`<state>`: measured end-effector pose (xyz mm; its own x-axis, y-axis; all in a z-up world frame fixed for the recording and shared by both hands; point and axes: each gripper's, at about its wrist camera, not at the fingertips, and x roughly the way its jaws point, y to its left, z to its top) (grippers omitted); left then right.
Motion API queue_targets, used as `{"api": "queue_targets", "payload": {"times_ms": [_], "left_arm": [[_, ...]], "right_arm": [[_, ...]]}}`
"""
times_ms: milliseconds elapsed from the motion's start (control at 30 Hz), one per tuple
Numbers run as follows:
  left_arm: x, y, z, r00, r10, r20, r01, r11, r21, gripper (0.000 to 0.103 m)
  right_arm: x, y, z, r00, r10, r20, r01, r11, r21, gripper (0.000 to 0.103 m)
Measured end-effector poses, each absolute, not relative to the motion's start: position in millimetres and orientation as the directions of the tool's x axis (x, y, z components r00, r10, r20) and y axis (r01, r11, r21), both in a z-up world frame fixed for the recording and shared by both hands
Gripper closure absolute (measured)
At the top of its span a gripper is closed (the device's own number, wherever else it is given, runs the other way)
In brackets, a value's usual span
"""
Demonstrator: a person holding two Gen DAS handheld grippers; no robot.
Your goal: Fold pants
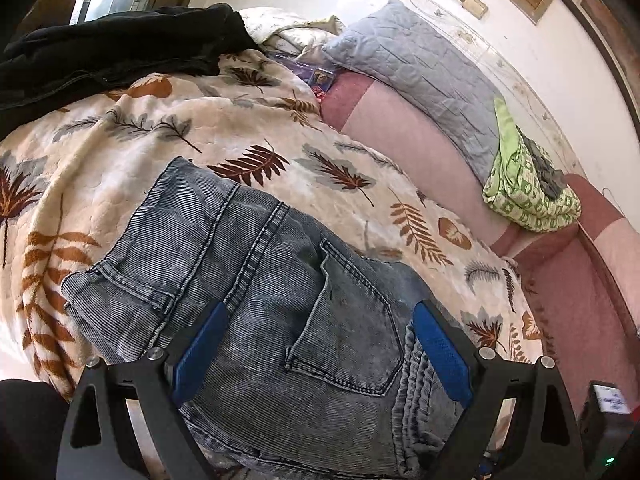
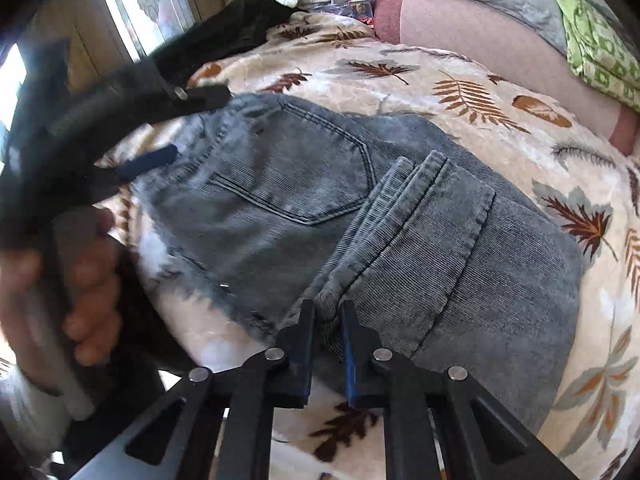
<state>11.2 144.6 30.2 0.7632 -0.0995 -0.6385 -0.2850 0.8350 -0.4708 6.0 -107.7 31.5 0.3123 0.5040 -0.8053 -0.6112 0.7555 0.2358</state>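
Observation:
Grey-blue jeans (image 1: 256,280) lie folded on a leaf-print blanket (image 1: 120,152), back pocket up. My left gripper (image 1: 320,316) is open and empty, its blue pads (image 1: 200,352) spread wide just above the jeans. In the right wrist view the jeans (image 2: 360,208) fill the middle. My right gripper (image 2: 327,320) is shut on the jeans' folded edge, with cloth pinched between its pads. The left gripper (image 2: 176,128) shows blurred at the upper left of that view, held in a hand (image 2: 80,288).
A black garment (image 1: 112,48) lies at the blanket's far left. A grey quilted pillow (image 1: 420,68) and a green patterned cloth (image 1: 524,192) rest on the pink sheet (image 1: 420,140) at the right. A window (image 2: 152,0) is behind.

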Motion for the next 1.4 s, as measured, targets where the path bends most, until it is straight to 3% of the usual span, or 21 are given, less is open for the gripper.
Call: {"api": "queue_targets", "payload": {"times_ms": [133,233,333,433,500,567,833,867,933,967,1000,1033,1133,1267,1400], "left_arm": [[11,146,30,0.765,-0.099,-0.637,-0.288,0.832,-0.475,0.009],[14,138,30,0.764,-0.104,-0.636,-0.266,0.848,-0.458,0.009],[14,125,32,0.766,-0.117,-0.632,-0.220,0.876,-0.429,0.009],[15,110,33,0.764,-0.157,-0.626,-0.152,0.899,-0.411,0.009],[15,98,35,0.765,-0.186,-0.617,-0.101,0.911,-0.400,0.009],[14,87,36,0.764,-0.198,-0.614,-0.060,0.926,-0.373,0.009],[16,27,32,0.677,-0.356,-0.644,0.155,0.924,-0.348,0.009],[19,19,27,0.658,-0.346,-0.668,0.164,0.933,-0.321,0.009],[32,-6,-2,0.550,-0.242,-0.799,0.154,0.970,-0.188,0.009],[37,-15,-19,0.499,-0.171,-0.850,0.149,0.983,-0.111,0.009],[30,-26,-20,0.554,-0.119,-0.824,0.183,0.983,-0.019,0.008],[26,-32,-17,0.572,-0.094,-0.815,0.196,0.980,0.025,0.008],[25,-29,-15,0.551,-0.150,-0.821,0.200,0.979,-0.045,0.008],[21,-29,-13,0.555,-0.146,-0.819,0.210,0.977,-0.031,0.008],[24,-26,-15,0.554,-0.154,-0.818,0.214,0.976,-0.039,0.008]], "right_arm": [[-9,-114,42,0.303,0.536,-0.788,-0.631,0.732,0.256,0.090],[-10,-109,11,0.263,0.504,-0.823,-0.647,0.725,0.237,0.091],[-12,-116,-1,0.263,0.549,-0.793,-0.633,0.719,0.288,0.086],[-13,-121,0,0.245,0.593,-0.767,-0.626,0.701,0.342,0.068],[-18,-126,6,0.234,0.633,-0.738,-0.622,0.681,0.387,0.042],[-24,-143,14,0.280,0.670,-0.687,-0.576,0.690,0.439,0.034],[-14,-262,-1,0.403,0.732,-0.549,-0.232,0.662,0.713,0.033],[-9,-275,-5,0.415,0.741,-0.529,-0.188,0.638,0.747,0.033],[1,-288,-17,0.389,0.776,-0.496,-0.130,0.579,0.805,0.025],[10,-287,-32,0.322,0.779,-0.538,-0.061,0.584,0.809,0.021],[17,-285,-44,0.262,0.767,-0.586,-0.007,0.609,0.793,0.024],[19,-285,-38,0.270,0.767,-0.583,-0.031,0.612,0.791,0.024],[28,-286,-4,0.331,0.738,-0.588,-0.110,0.649,0.752,0.023],[68,-284,35,0.384,0.774,-0.504,-0.174,0.596,0.784,0.023],[131,-269,5,0.311,0.840,-0.445,-0.090,0.492,0.866,0.023]]}}
